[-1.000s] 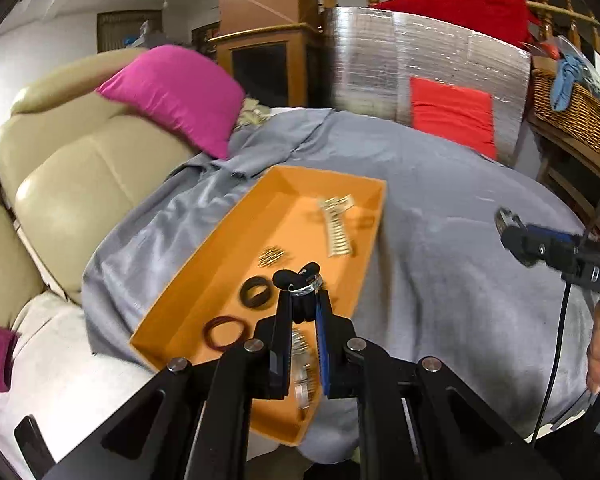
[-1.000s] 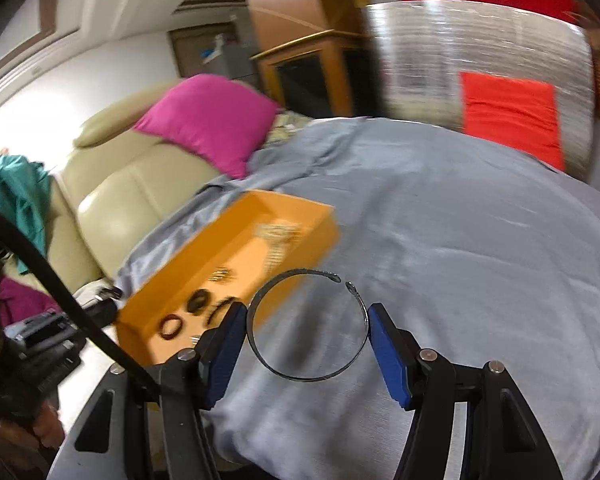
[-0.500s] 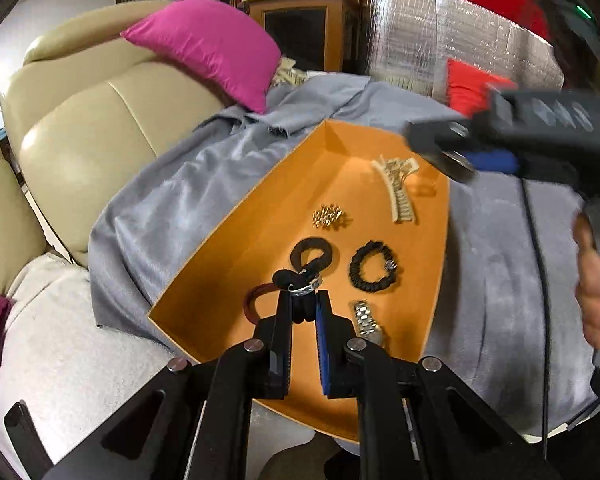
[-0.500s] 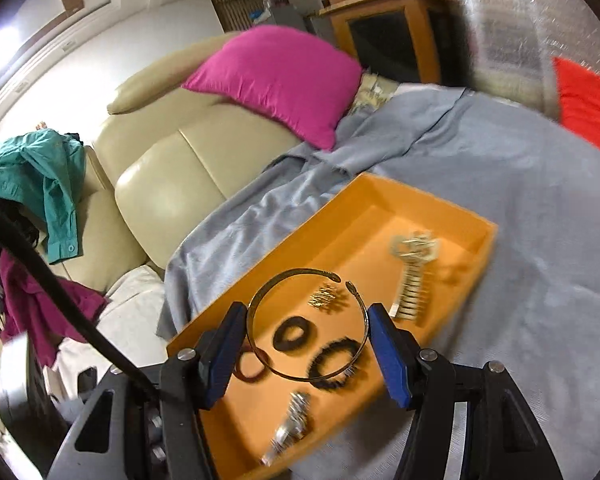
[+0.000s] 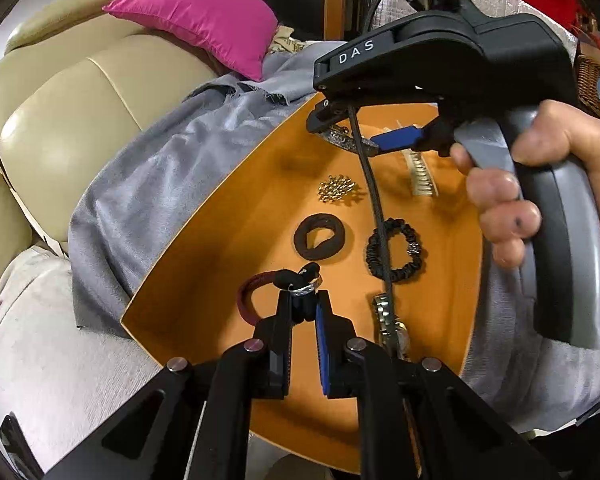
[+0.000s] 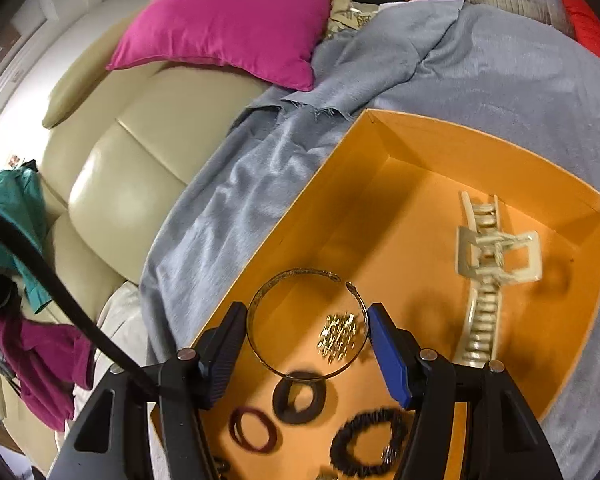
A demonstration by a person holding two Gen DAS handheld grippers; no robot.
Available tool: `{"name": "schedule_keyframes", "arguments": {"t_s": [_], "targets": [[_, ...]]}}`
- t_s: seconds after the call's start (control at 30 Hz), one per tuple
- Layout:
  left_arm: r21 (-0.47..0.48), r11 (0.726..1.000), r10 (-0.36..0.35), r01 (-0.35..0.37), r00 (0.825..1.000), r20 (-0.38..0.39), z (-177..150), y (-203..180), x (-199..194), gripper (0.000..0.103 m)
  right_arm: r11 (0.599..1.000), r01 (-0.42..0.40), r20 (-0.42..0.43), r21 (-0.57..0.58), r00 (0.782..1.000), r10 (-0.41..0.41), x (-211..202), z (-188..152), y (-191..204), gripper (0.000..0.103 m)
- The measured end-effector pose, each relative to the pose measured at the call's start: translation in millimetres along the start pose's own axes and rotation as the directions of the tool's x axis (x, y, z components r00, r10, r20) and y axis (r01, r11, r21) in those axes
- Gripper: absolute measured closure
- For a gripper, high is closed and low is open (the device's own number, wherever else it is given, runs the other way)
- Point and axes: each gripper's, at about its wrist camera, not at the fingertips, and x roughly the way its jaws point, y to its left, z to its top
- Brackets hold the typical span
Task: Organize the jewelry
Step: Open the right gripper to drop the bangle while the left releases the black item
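An orange tray (image 5: 220, 184) lies on a grey cloth. My left gripper (image 5: 303, 300) is shut on a small black band with a silver clasp (image 5: 300, 278), low over the tray's near end, just above a maroon hair tie (image 5: 247, 300). My right gripper (image 6: 306, 320) is shut on a thin open metal bangle (image 6: 300, 269), held flat above a gold cluster piece (image 6: 338, 336) mid-tray. In the tray also lie a dark brown hair tie (image 5: 320, 237), a black beaded bracelet (image 5: 396, 250), a watch (image 5: 390, 324) and a cream claw clip (image 6: 488, 264).
A beige leather sofa (image 6: 140, 168) with a pink cushion (image 6: 228, 20) stands left of the tray. The grey cloth (image 6: 500, 88) spreads to the right. A person's hand (image 5: 512, 204) grips the right tool, whose black cable (image 5: 374, 200) hangs across the tray.
The right gripper has swept left with the bangle, from over the bare grey cloth to above the tray. The left gripper has sunk closer to the tray, still holding the black band.
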Motion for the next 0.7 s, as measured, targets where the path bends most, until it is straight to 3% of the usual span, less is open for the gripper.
{"name": "schedule_keyframes", "arguments": {"t_s": [0.7], "targets": [[0.005, 1.000, 0.008, -0.008, 0.997, -0.081, -2.4, -3.1, 37.5, 0.092, 0.984, 0.175, -0.058, -0.022, 0.983, -0.176, 42.4, 22.3, -11.4, 0.038]]}}
